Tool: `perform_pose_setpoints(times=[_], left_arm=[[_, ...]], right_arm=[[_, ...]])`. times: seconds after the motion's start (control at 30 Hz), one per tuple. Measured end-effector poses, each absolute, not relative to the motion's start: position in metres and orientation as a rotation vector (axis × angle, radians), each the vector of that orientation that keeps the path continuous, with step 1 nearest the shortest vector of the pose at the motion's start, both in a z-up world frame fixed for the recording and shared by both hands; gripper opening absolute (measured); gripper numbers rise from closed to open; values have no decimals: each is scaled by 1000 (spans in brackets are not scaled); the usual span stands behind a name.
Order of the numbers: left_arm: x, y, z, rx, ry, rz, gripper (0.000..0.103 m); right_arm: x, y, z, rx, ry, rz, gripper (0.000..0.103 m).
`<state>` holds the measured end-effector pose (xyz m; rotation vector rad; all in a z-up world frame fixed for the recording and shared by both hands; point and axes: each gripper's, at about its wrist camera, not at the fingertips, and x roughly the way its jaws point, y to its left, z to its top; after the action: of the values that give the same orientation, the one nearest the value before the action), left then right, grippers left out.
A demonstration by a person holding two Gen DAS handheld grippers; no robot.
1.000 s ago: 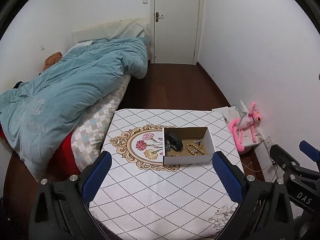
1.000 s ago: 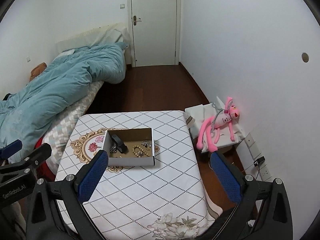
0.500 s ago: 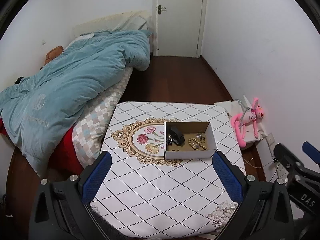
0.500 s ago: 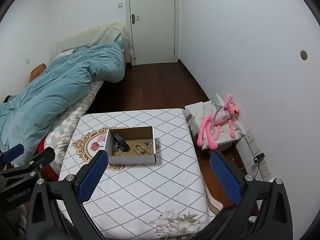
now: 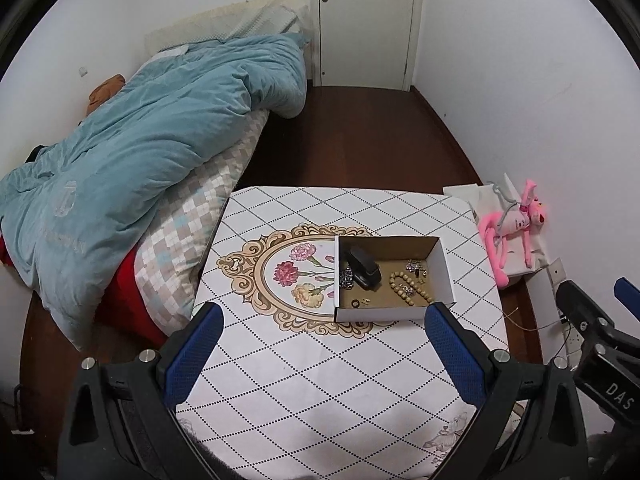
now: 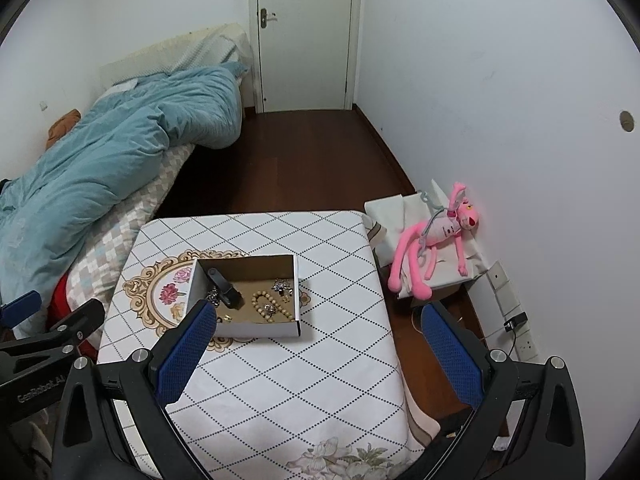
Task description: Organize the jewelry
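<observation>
We have just raised both grippers, left gripper (image 5: 320,344) and right gripper (image 6: 316,344), fingers apart and empty, leaving the shallow cardboard jewelry box (image 5: 394,312) at twelve o'clock on the quilted table (image 5: 320,380), still unsorted.

box (image 5: 394,313): matt cardboard | beads (image 5: 404,285): smooth, wood-like | tabletop (image 5: 320,380): patterned cloth | floor (image 5: 360,136): glossy dark wood | quilt (image 5: 140,140): soft cloth | fingers (image 5: 192,354): textured blue pads
</observation>
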<state>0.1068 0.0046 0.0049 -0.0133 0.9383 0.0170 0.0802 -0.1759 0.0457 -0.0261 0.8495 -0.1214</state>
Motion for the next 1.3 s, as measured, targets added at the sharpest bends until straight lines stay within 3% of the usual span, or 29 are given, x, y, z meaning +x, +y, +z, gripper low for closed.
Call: perform_pose_setpoints(times=[0.4,1.3], left_arm=[[121,0,-4,4,975,10,103],[123,0,-8,0,988,2,103]], right_arm=[[101,-180,20,-15,921,-119,103],[104,-179,20,-37,932,-111,103]])
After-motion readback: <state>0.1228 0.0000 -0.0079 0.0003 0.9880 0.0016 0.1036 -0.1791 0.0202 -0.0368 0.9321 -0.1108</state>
